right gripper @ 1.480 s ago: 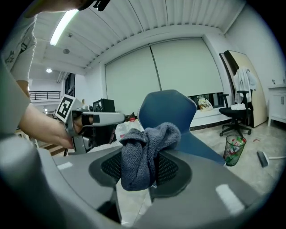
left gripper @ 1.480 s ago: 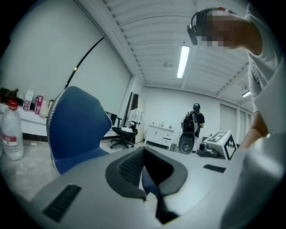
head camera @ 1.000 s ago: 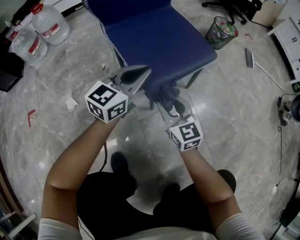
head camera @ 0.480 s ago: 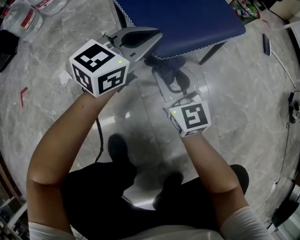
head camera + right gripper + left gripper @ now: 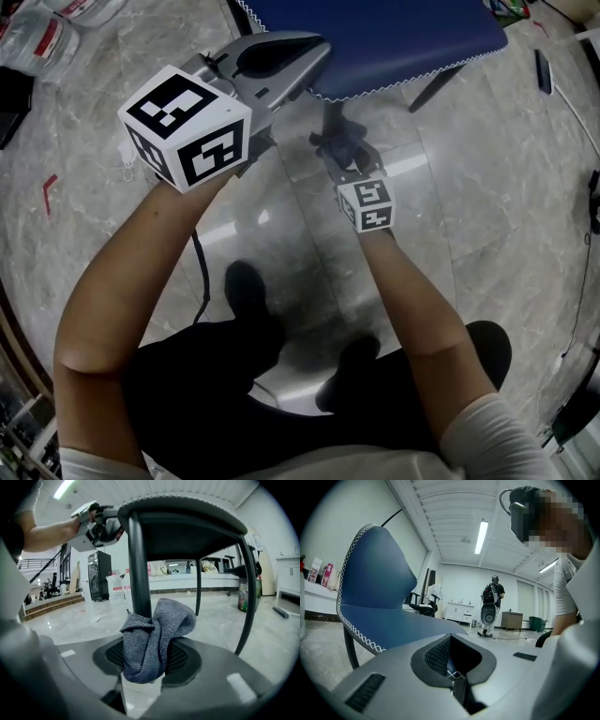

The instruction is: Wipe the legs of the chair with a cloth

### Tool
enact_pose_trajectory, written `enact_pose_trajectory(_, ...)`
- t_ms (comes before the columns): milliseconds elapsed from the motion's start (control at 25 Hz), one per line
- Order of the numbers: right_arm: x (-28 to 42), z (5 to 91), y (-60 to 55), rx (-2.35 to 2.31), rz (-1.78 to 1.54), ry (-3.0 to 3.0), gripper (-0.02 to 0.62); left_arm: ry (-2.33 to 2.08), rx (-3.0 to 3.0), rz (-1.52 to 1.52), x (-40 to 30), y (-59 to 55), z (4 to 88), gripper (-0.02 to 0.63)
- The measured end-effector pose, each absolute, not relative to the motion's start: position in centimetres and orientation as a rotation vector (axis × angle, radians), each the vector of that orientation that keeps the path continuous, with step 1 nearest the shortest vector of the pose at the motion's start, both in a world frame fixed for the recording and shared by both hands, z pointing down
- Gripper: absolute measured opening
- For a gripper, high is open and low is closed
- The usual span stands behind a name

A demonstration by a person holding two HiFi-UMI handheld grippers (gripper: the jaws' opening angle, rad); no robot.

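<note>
Grey cloth (image 5: 152,639) between fingers (image 5: 187,660) (against leg (image 5: 137,564))

A grey cloth (image 5: 154,639), bunched and folded over, is pinched in the right claw (image 5: 144,670) and sits against the near black leg (image 5: 139,569) of the blue-seated chair (image 5: 375,37).

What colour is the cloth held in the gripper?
Bluish grey. The cloth shows best in the right gripper view.
</note>
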State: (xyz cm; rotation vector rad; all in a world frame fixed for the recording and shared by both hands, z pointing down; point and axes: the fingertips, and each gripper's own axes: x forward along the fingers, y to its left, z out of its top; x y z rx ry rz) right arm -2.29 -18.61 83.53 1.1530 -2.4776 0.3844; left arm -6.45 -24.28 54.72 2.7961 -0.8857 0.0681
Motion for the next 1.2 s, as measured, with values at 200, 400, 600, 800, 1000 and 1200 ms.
enact_pose_trajectory(200,-1.5,93.4,-17.0,1.037,0.608,-2.22,0.166,-0.886,2.802,0.082,-6.5,-24.2,54.7,0.005)
enact_pose_trajectory(400,-2.1,90.8,-17.6,1.012,0.526,-2.207,0.162,-0.882,2.794,0.078,-6.4,-24.1,54.7,0.005)
enact_pose_trajectory(600,-3.2,78.2,-19.1,1.147,0.348,-2.373,0.16,-0.882,2.786,0.059,-6.5,-24.1,54.7,0.005)
enact_pose_trajectory(800,-4.0,65.0,-19.8,1.221,0.231,-2.582,0.16,-0.879,2.792,0.076,-6.5,-24.0,54.8,0.005)
enact_pose_trajectory(1000,-3.8,64.4,-20.0,1.261,0.169,-2.635,0.16,-0.87,2.785,0.091,-6.5,-24.0,54.9,0.005)
enact_pose_trajectory(1200,-3.2,75.7,-19.4,1.233,0.186,-2.544,0.161,-0.862,2.788,0.105,-6.4,-23.9,54.9,0.005)
